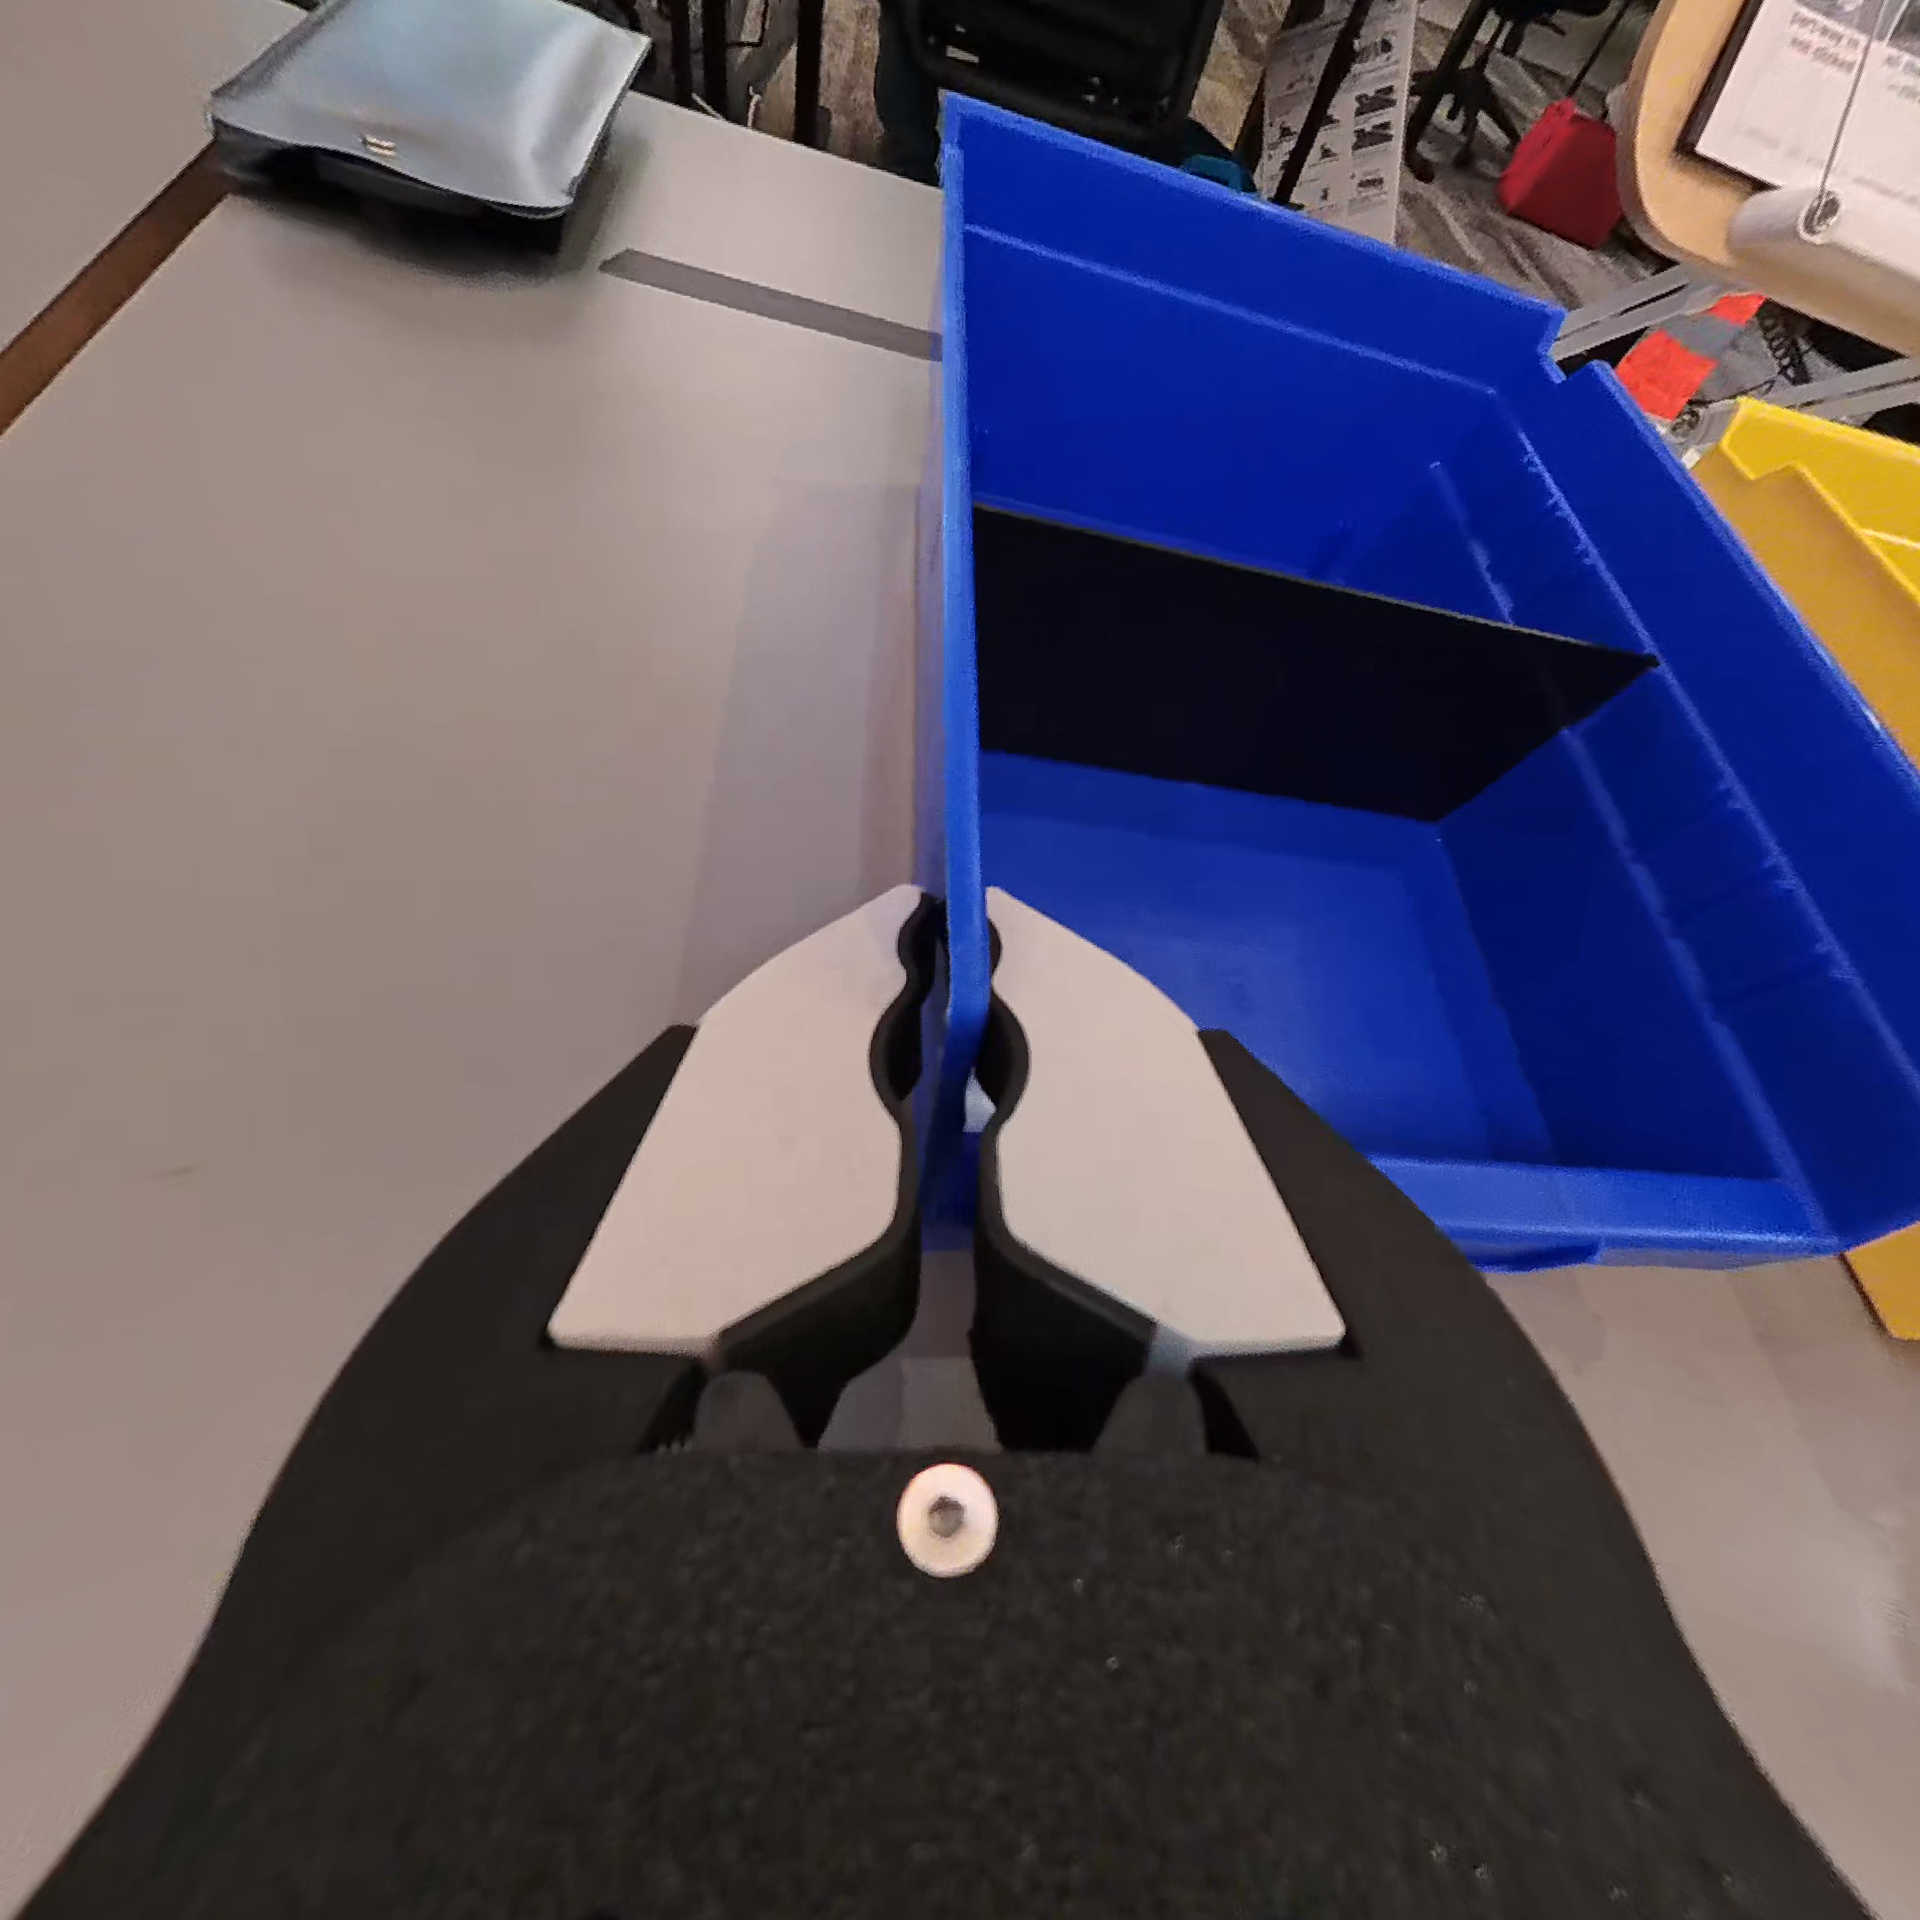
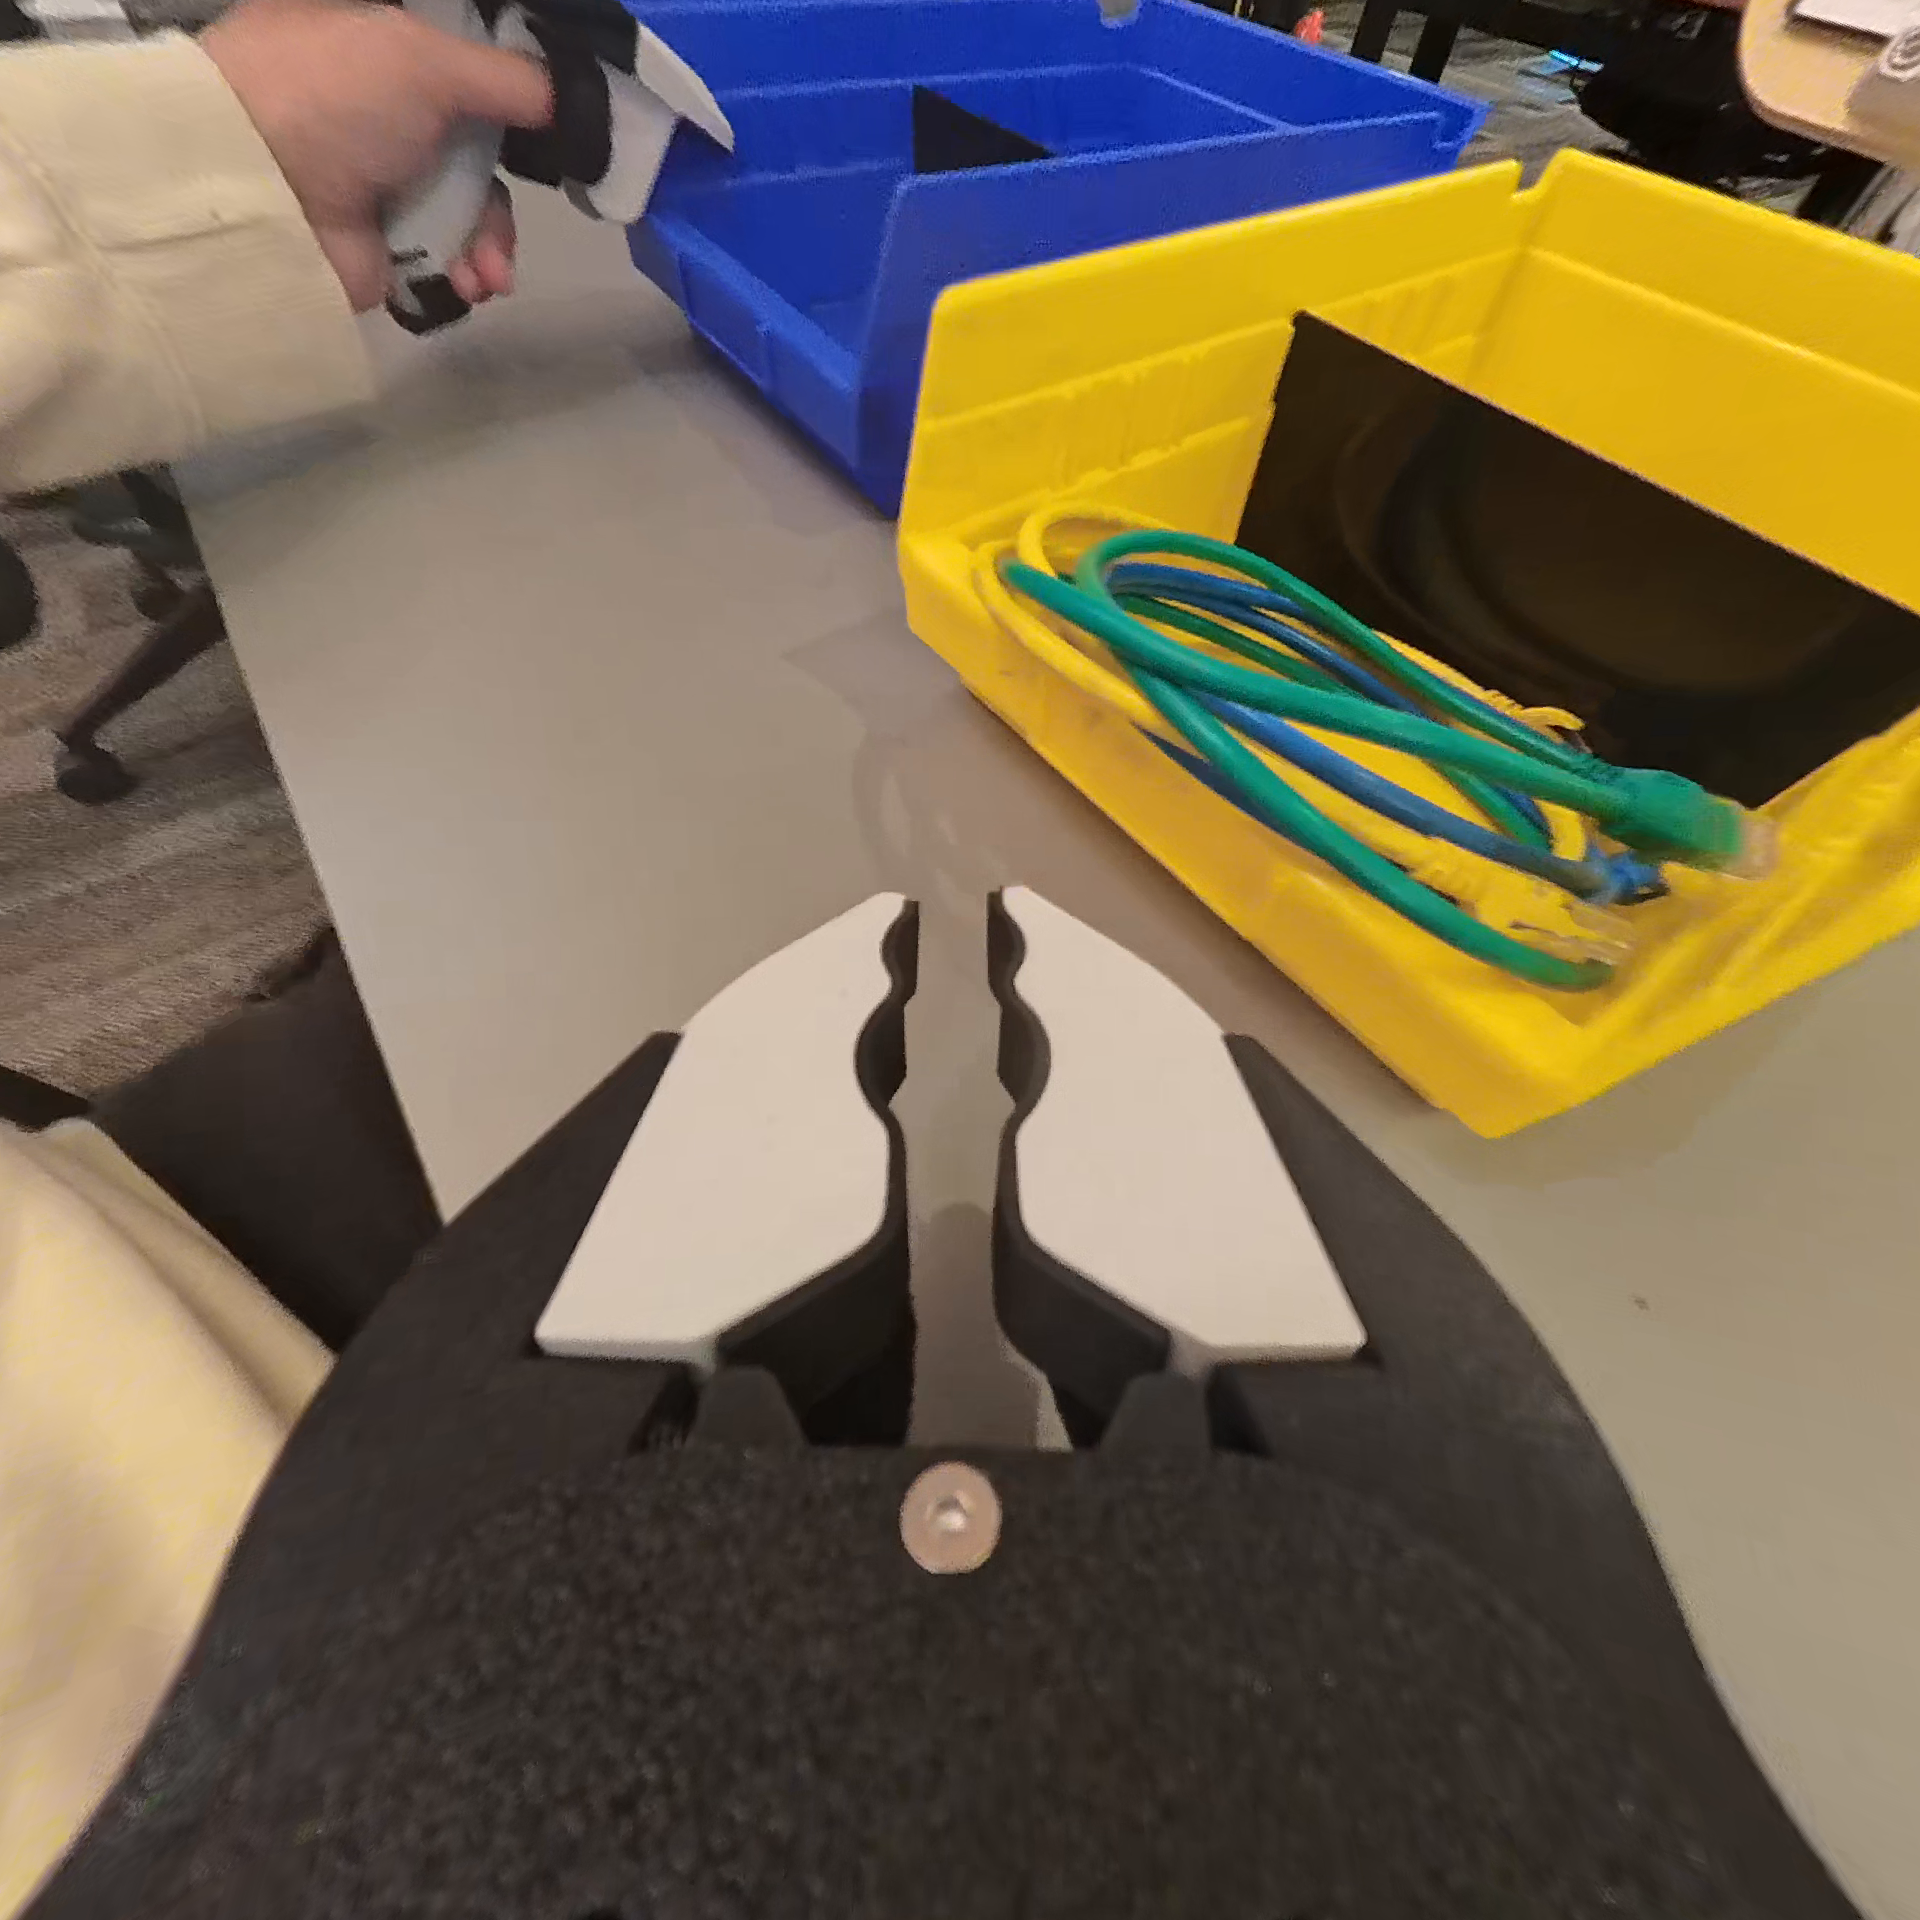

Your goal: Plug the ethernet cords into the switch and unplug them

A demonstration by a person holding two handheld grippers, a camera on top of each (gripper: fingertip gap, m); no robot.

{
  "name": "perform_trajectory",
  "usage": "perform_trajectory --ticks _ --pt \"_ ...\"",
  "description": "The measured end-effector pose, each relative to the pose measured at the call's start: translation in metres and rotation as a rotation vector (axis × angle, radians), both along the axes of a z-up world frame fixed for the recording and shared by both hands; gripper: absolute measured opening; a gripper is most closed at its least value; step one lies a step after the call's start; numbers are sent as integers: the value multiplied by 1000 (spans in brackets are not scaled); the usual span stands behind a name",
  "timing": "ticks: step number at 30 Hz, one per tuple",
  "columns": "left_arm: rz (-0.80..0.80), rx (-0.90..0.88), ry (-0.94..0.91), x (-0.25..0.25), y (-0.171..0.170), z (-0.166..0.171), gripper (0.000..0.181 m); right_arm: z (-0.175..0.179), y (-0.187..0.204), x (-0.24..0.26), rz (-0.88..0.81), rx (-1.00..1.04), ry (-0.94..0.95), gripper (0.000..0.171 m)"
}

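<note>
The left claw point(image 1: 953, 971) is closed on the near side wall of a blue bin point(image 1: 1299, 436) resting on a grey worktop point(image 1: 416, 727). The right claw point(image 2: 953, 914) hovers above the worktop, slightly parted, holding nothing. Ahead to its right, green, blue and yellow ethernet cords point(image 2: 1351, 727) lie coiled inside a yellow bin point(image 2: 1091, 364).

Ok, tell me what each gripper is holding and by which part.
The left gripper is clamped on the blue bin, gripping the top edge of its side wall near the front corner. The right gripper holds nothing; its jaws stand slightly apart over the table.
</note>
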State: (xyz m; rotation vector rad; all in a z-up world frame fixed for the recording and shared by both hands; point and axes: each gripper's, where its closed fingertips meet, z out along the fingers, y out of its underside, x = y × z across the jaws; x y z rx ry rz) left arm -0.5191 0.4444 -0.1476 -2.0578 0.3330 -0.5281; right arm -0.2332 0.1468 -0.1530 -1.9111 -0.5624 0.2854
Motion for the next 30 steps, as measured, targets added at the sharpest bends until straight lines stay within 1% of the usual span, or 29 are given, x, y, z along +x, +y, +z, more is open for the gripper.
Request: perform_trajectory --ticks 4,6,7,9,11,12,14,15,16,17,19,22,25,28,30 --pt "6 -29 4 1 -3 -1 5 6 9 -29 -12 -39 135 14" --pt "7 -52 24 0 -13 -2 4 3 20 -49 -29 -77 152 16" --pt "11 -48 64 -2 -21 -2 4 1 26 -60 -36 -104 154 18" --pt "31 -39 164 -8 -42 -3 3 -1 39 -90 -28 -158 194 30" --pt "57 -56 175 -13 -66 -3 3 6 55 -116 -44 -169 256 45" --pt "65 -61 168 -15 -78 -3 2 9 66 -126 -66 -152 266 48" --pt "86 -59 184 -21 -99 -3 2 8 85 -140 -118 -138 228 63" --pt "90 -61 192 -24 -109 -3 2 6 93 -145 -149 -145 217 65" --pt "92 -59 194 -26 -119 -3 2 4 100 -149 -190 -145 211 62" --pt "95 -55 193 -27 -128 -3 2 2 105 -150 -229 -140 188 52" --pt "104 -49 218 -33 -143 -2 3 -2 110 -140 -344 -138 116 24" --pt "115 6 237 -38 -161 10 4 4 106 -140 -340 -152 81 15" --pt "142 108 256 -36 -174 36 4 27 104 -135 -359 -80 58 9" --pt "154 234 213 -23 -174 78 4 73 100 -123 -379 76 40 8" --pt "132 297 171 -1 -169 113 4 108 97 -106 -397 153 44 9"
